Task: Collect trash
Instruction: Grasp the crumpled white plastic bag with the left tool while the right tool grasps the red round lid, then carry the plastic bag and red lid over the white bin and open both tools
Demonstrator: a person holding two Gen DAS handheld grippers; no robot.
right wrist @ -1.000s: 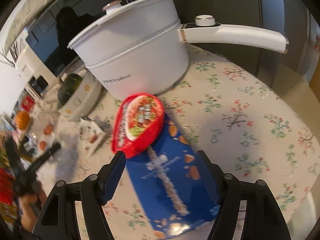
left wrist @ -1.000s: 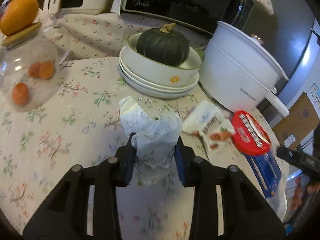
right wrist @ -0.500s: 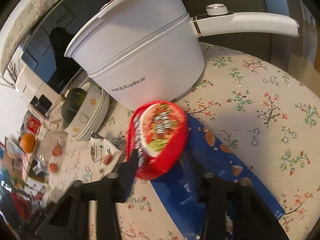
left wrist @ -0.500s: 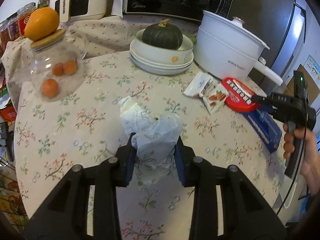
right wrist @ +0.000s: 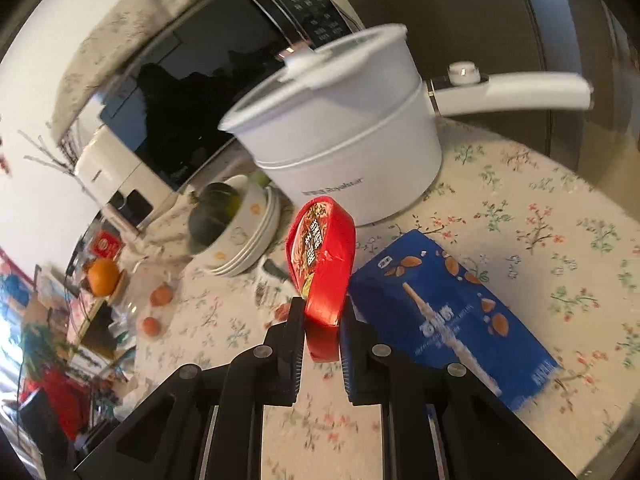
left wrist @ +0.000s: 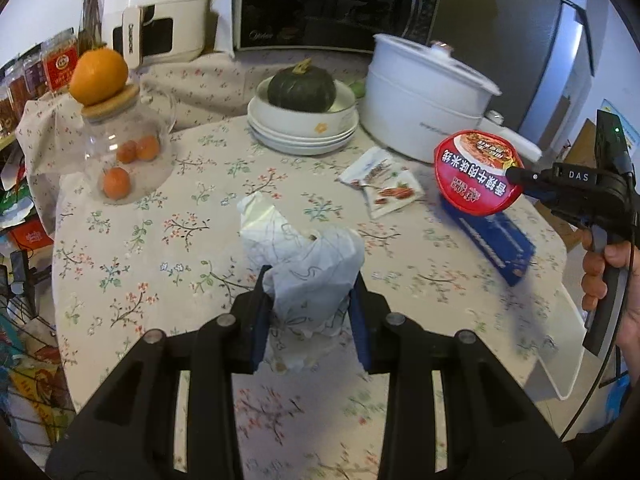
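Left gripper (left wrist: pixel 308 312) clamps crumpled white paper wrapper (left wrist: pixel 304 264), right gripper (right wrist: pixel 320 328) closing on red round foil lid (right wrist: pixel 324 264), both lifted clear of the table for binning.

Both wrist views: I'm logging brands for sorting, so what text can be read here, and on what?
"Royalstar": white pot, on its side.
"DAS": right tongs, on the black body.
"Midea": microwave, faint, on its door.
Red bowl lid: Chinese characters, upside down, not legible to me.
Blue box: logo blurred.
Snack wrapper: print too small.
White air fryer: handle lettering too small.
Red jar labels: unreadable.
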